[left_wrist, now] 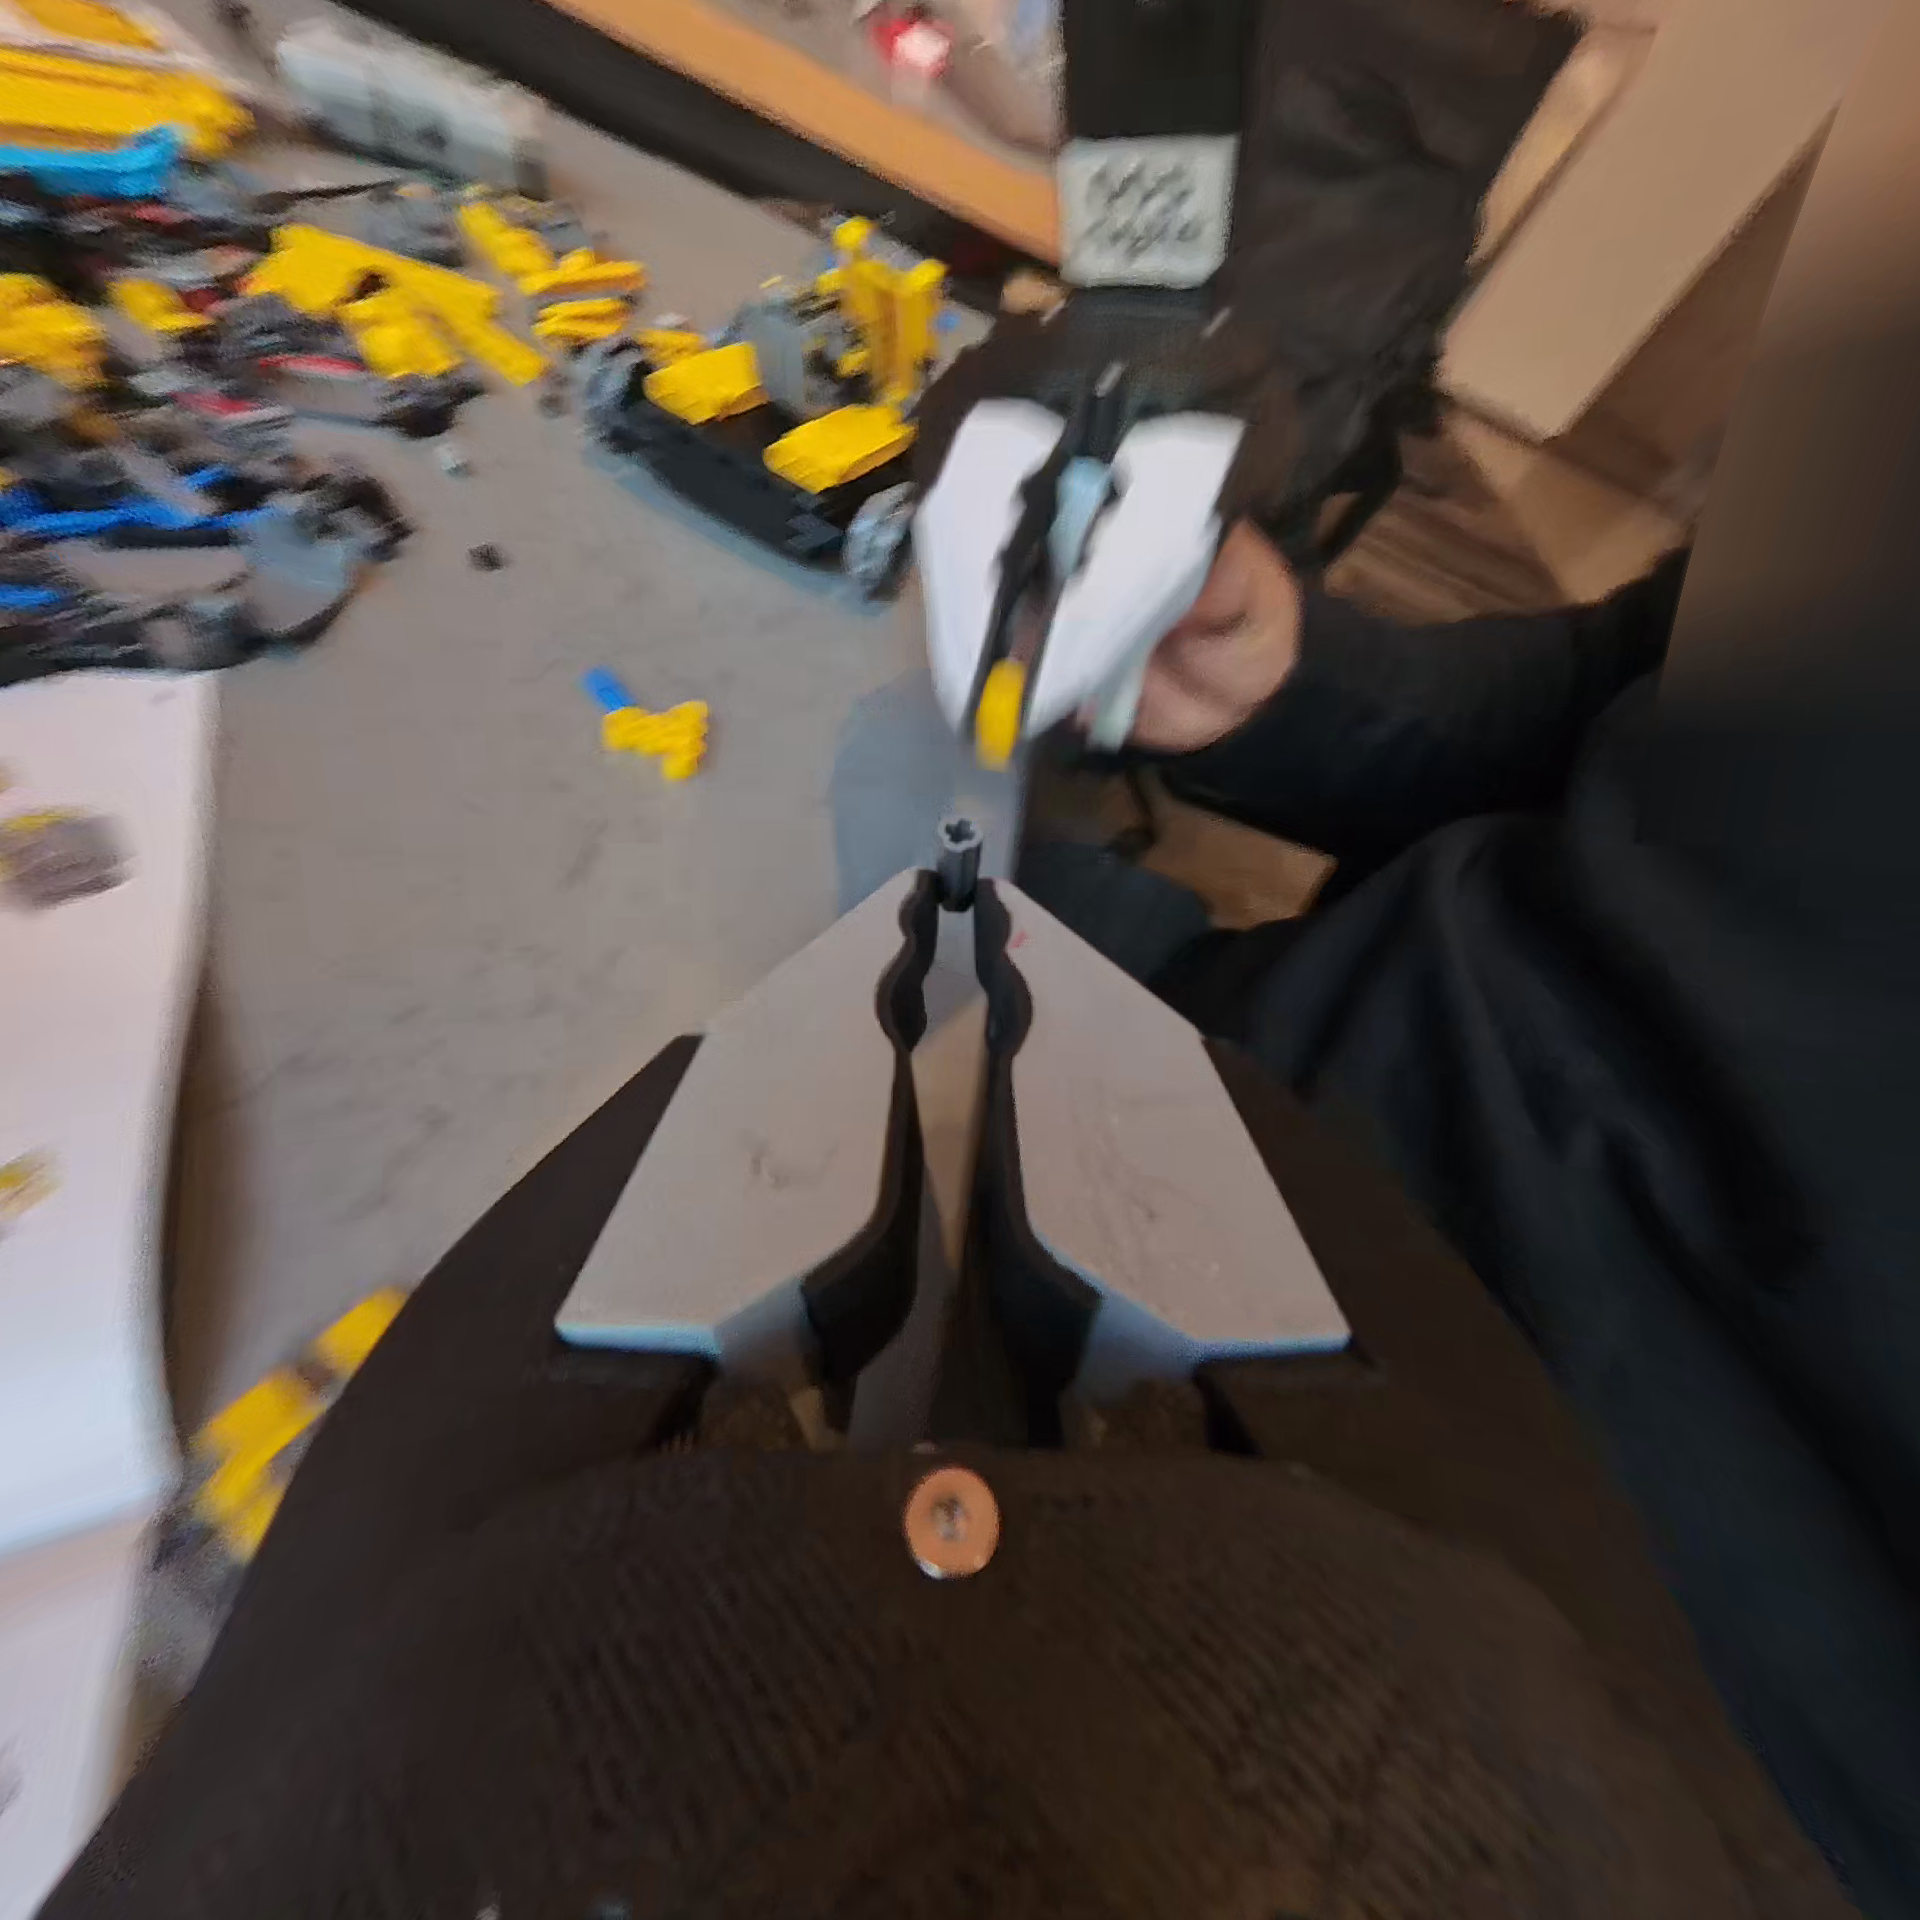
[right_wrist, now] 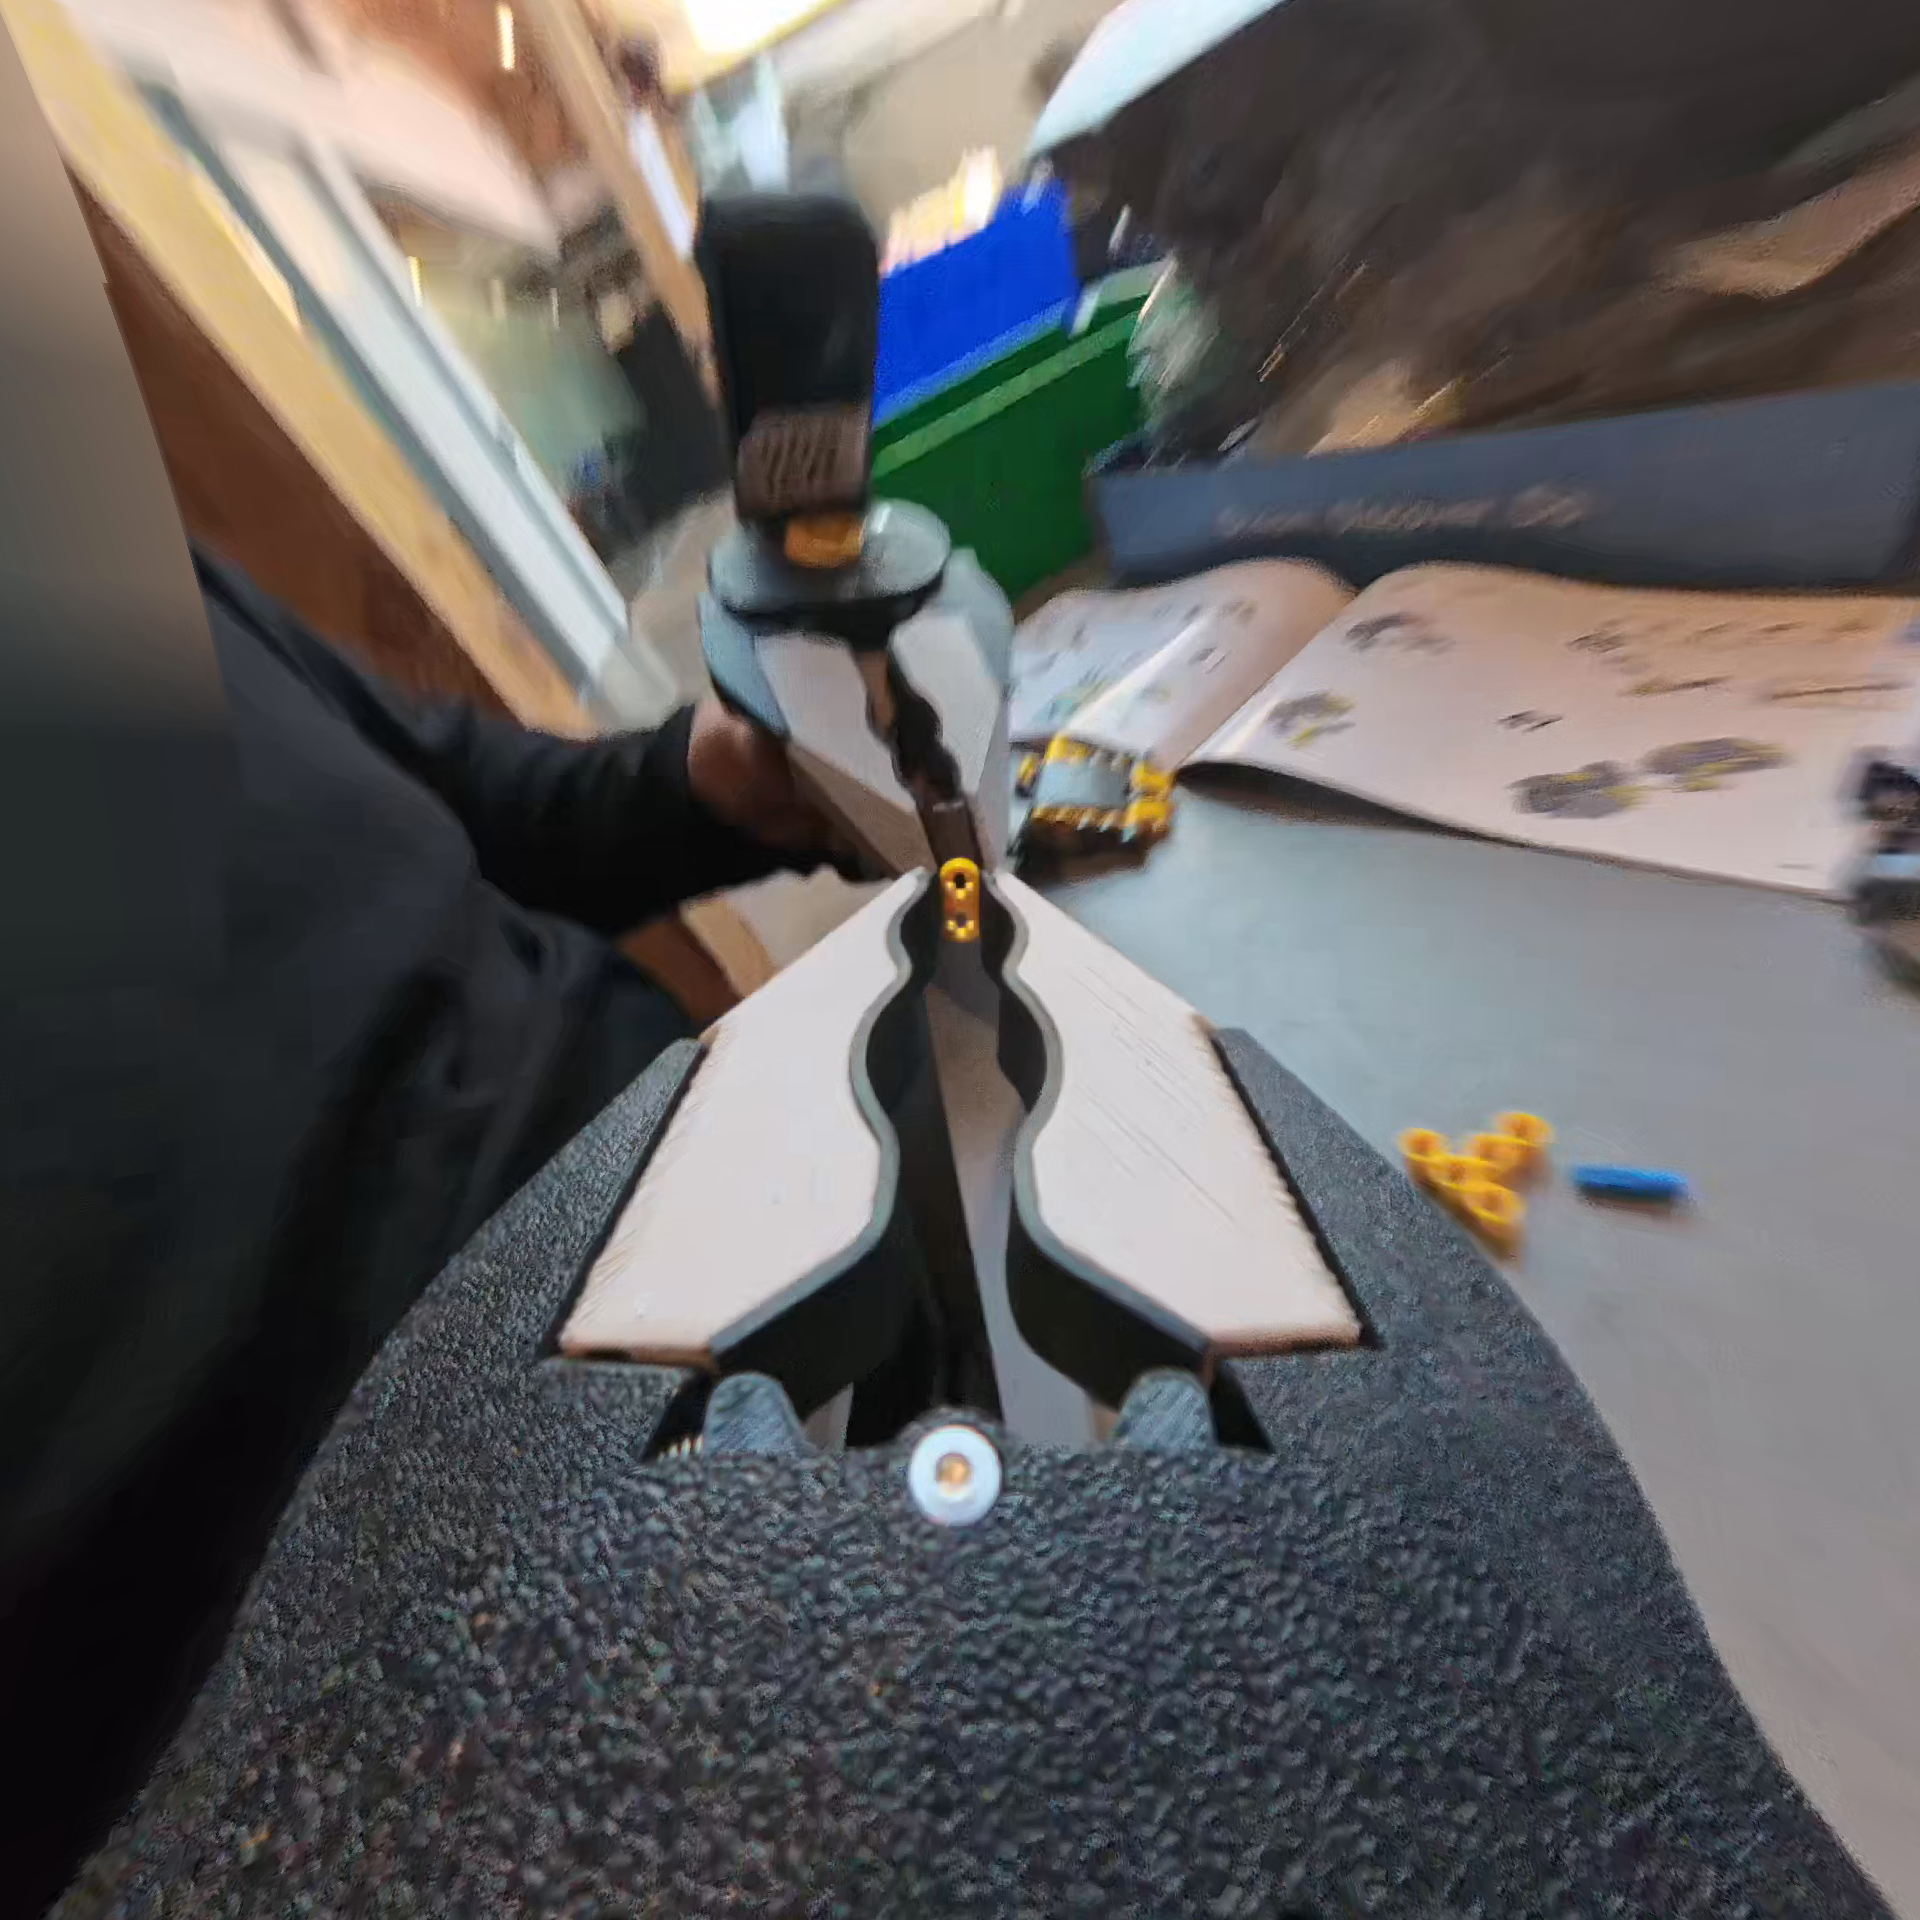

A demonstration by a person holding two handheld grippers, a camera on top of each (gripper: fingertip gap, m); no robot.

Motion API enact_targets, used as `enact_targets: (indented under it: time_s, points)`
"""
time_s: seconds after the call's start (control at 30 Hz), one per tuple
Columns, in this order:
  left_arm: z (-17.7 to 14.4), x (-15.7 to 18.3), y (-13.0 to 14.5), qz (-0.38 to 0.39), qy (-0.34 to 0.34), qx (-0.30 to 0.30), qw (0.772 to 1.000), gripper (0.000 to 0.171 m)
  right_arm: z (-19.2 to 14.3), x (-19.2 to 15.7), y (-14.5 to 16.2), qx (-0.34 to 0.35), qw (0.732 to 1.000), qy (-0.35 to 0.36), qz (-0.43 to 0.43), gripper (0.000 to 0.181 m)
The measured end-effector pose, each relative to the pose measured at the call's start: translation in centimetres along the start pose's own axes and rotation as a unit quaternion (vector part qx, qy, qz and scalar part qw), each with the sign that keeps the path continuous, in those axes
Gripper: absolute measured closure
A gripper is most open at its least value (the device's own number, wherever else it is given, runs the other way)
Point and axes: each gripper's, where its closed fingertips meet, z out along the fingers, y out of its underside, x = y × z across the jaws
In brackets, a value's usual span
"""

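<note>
Two handheld grippers meet tip to tip above a grey tabletop, each held by a person in dark sleeves.

The left gripper has its claw closed on a small dark grey connector peg, pinched at the very tips so that most of the peg pokes out in front, its cross-shaped end facing forward. The right gripper has its claw closed on a small yellow two-hole brick piece, held upright between the tips. In the right wrist view the peg sits just beyond the yellow piece, near or touching it — blur makes it hard to say which.

Both parts look like hard moulded plastic: very light, stiff, smooth, and likely to twist or pop out if squeezed off-centre. The flat sides of the yellow piece seem the surest place to grip it, leaving its holes free; the peg seems best held by its rear half.

Taking the yellow piece as landmark: beyond it on the table lies an open instruction booklet with a small yellow and grey assembly at its edge. Nearer the camera and to the right sit a cluster of loose yellow pieces and a blue pin. In the left wrist view, a partly built yellow and black model and a heap of loose bricks lie farther back on the table
</note>
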Motion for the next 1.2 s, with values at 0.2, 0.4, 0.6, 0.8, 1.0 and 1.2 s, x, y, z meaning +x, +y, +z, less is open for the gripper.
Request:
enact_targets:
  time_s: [0.2, 0.4, 0.6, 0.8, 1.0, 1.2]
  points:
    - [-0.9, 0.5, -0.2, -0.037, 0.030, 0.009, 0.999, 0.167, -1.7, 1.9, -0.4, -0.025, 0.998, 0.049, -0.020, 0.176]
    - [0.6, -0.2, 2.2, -0.158, 0.058, -0.072, 0.983, 0.167, 0.9, 2.5, 1.9, -0.157, 0.902, 0.160, -0.369, 0.175]
    - [0.3, -1.2, 3.0, -0.189, 0.048, -0.094, 0.976, 0.167, 0.6, 3.4, 5.1, -0.245, 0.810, 0.154, -0.510, 0.175]
    - [1.1, -1.2, 3.5, -0.197, 0.049, -0.116, 0.972, 0.167, 0.8, 3.8, 6.3, -0.298, 0.783, 0.118, -0.533, 0.172]
    - [1.4, -1.5, 3.9, -0.204, 0.047, -0.127, 0.970, 0.167, 0.6, 4.2, 6.5, -0.319, 0.765, 0.108, -0.549, 0.171]
    - [1.1, -1.5, 4.1, -0.209, 0.048, -0.133, 0.968, 0.167, 0.1, 4.4, 6.4, -0.324, 0.776, 0.112, -0.529, 0.167]
